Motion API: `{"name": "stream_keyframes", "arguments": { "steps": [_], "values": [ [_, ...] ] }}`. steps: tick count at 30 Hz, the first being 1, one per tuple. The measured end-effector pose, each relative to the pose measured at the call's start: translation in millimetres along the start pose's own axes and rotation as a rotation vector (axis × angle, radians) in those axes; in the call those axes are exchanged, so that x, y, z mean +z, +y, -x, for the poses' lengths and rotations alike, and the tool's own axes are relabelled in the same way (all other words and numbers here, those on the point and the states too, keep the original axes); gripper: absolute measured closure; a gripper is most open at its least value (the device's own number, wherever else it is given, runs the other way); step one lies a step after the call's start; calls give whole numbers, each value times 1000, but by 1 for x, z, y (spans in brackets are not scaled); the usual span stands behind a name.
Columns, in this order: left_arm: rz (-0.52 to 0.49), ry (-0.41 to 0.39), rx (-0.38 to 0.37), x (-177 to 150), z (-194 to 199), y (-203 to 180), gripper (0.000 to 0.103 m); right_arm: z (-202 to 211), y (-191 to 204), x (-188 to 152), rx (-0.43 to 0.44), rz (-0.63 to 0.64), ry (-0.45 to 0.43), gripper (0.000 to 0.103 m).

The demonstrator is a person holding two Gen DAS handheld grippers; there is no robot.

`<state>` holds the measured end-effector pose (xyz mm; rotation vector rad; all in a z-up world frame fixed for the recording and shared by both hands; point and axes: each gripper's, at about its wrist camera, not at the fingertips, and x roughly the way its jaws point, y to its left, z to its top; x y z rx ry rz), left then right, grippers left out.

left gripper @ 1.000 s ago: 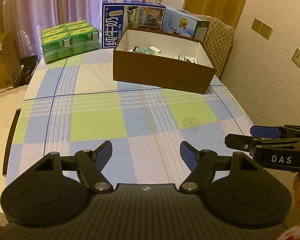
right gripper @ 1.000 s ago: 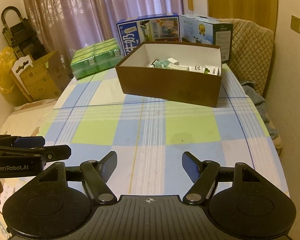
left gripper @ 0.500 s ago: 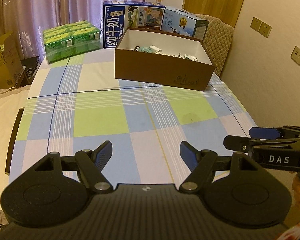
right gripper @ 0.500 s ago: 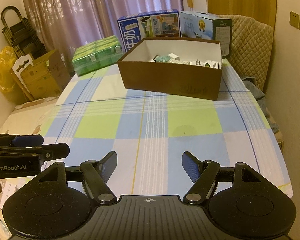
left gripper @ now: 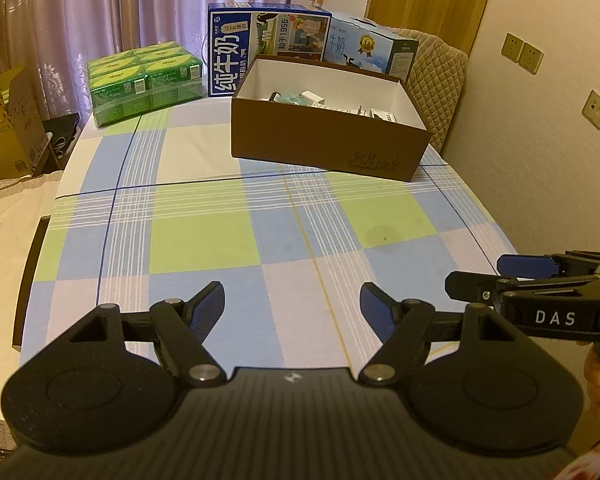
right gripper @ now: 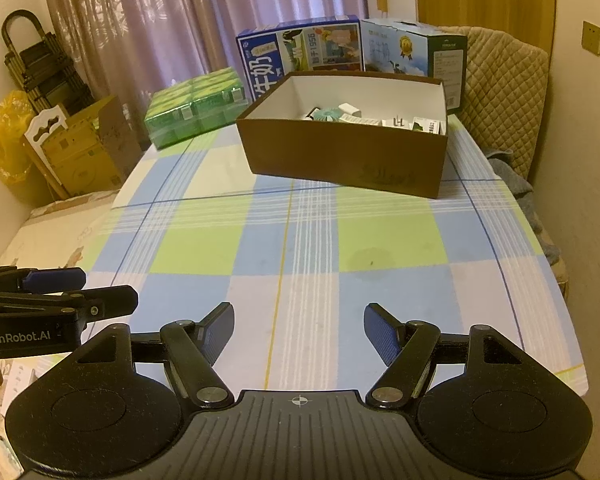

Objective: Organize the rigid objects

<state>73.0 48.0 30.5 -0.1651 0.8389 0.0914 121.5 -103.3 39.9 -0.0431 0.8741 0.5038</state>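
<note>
A brown cardboard box (left gripper: 332,144) (right gripper: 348,160) with a white inside stands at the far end of the checked tablecloth. It holds several small items, among them a teal round fan (left gripper: 296,99) (right gripper: 327,114) and white packets (right gripper: 416,123). My left gripper (left gripper: 292,304) hangs open over the near part of the table, nothing between its blue pads. My right gripper (right gripper: 299,330) is open and empty too, level with the left one. Each gripper shows at the side edge of the other's view.
Behind the box stand a blue milk carton case (left gripper: 268,46) and a lighter blue case (left gripper: 370,48). A green shrink-wrapped pack (left gripper: 146,82) sits at the far left corner. A quilted chair (right gripper: 500,92) is beyond the table, cardboard boxes (right gripper: 80,152) on the floor left.
Both views have drawn back slightly from the brown box, which now sits a little farther up the table. The jaws have kept the same width.
</note>
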Motion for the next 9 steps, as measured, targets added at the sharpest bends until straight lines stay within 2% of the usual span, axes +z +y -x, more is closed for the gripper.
{"name": "stream_keyframes", "arguments": {
  "steps": [9],
  "values": [
    [0,5,-4,0,-1,4,31,-3,1,0,-4,-3,7,34]
  ]
}}
